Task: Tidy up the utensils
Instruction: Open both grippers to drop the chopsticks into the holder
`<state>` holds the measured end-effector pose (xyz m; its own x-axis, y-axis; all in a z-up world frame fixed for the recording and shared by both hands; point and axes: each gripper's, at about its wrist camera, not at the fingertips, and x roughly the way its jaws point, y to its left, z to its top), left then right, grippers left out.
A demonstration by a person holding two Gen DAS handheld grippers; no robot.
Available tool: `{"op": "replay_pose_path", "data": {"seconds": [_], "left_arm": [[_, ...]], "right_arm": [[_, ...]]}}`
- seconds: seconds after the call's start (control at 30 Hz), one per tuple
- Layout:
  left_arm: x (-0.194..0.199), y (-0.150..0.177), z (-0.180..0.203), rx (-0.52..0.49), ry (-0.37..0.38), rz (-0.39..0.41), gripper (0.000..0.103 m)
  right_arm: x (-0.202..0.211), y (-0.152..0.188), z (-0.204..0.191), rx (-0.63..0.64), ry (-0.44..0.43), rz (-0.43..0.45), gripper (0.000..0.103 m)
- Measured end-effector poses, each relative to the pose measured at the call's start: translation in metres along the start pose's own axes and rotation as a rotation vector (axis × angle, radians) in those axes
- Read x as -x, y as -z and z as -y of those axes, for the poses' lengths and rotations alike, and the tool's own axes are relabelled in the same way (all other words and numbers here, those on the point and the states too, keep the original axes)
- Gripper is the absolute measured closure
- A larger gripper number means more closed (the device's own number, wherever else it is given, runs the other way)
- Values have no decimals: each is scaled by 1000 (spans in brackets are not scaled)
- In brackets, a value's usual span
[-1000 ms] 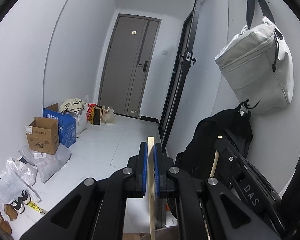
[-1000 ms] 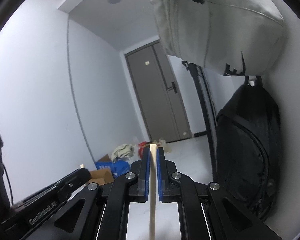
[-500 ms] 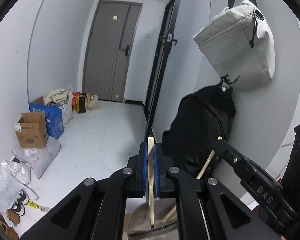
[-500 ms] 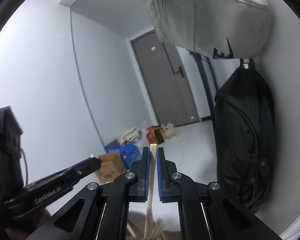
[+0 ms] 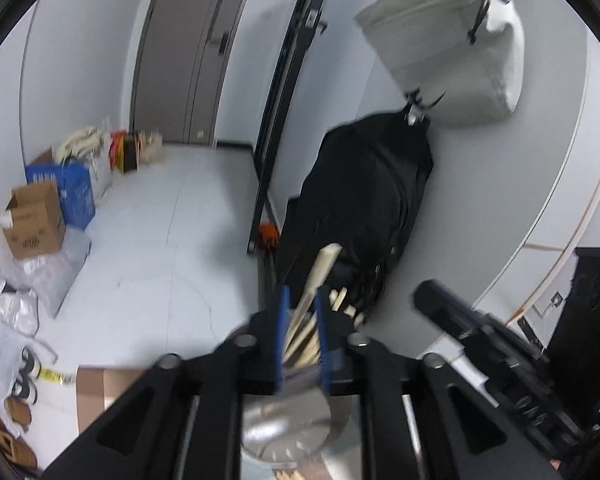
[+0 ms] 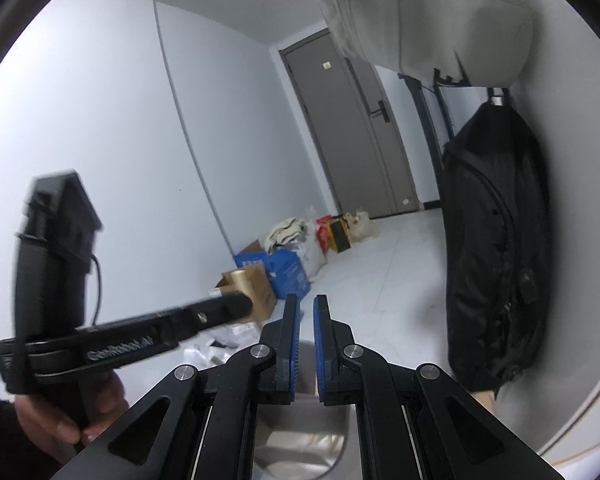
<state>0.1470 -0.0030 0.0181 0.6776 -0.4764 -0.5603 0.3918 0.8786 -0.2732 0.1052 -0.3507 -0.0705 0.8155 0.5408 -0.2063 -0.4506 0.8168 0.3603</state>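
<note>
The left gripper [image 5: 300, 334], jaws opening around a pale wooden chopstick [image 5: 315, 280] leaning toward one o'clock, drops it into the round steel cup [image 5: 288, 432], while the right gripper [image 6: 306, 344], jaws slightly parted and empty, apparently fetches another next.

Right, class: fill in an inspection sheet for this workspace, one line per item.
Surface: hidden below the tongs; pale floor beyond.
Job's things: chopstick leaning in metal cup with others.
Clutter: boxes, plastic bags by the wall.
Grippers: left tongs opening, chopstick loose between; right tongs slightly apart, empty.
Cables: thin lead on left handle.
Surroundings: door, backpack, white bag.
</note>
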Motion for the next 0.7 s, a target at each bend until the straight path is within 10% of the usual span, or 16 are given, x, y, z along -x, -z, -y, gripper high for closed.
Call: {"op": "replay_pose_path", "data": {"seconds": [0.13, 0.7], "left_arm": [[15, 6, 5, -5, 4, -12, 56], [84, 43, 54, -63, -179, 105, 34]], "right_arm": [[20, 1, 5, -40, 11, -15, 65], [102, 16, -4, -48, 47, -3, 16]]}}
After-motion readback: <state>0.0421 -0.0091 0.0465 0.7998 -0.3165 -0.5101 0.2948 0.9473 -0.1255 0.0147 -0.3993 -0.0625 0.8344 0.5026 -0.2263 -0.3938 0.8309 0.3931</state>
